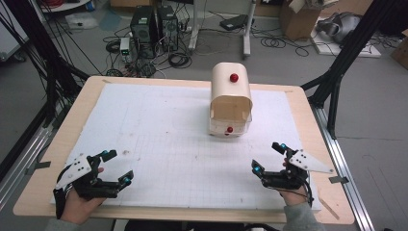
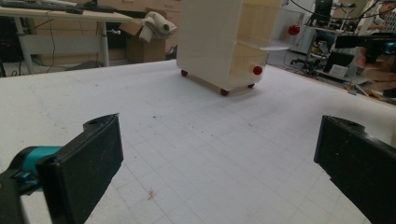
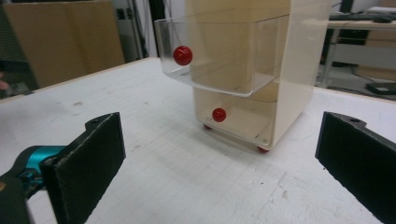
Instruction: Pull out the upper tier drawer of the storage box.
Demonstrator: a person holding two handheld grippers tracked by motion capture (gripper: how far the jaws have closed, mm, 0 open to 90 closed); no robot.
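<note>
A cream cabinet with two clear drawers stands on the white gridded mat that covers the wooden worktop. It sits ahead of both grippers, well apart from them, nearer the right gripper's side than the left's. In the right gripper view the upper drawer is pulled out past the cabinet front, its red knob facing the camera; the lower drawer sits in, with its own red knob. Small red feet show under the cabinet. Both drawers look empty.

The left gripper is held low over the near left part of the mat, its jaws spread wide with nothing between them. In the left gripper view the cabinet stands ahead and slightly to the right of the jaws, and bare mat lies in the gap. Whether the jaws touch the mat I cannot tell.

The right gripper is held over the near right part of the mat, jaws likewise spread wide and holding nothing. In its own view the cabinet stands straight ahead between the jaws, far off.

Each gripper is held by a hand coming in from the near edge. Beyond the worktop, computer towers and cables lie on the floor.
</note>
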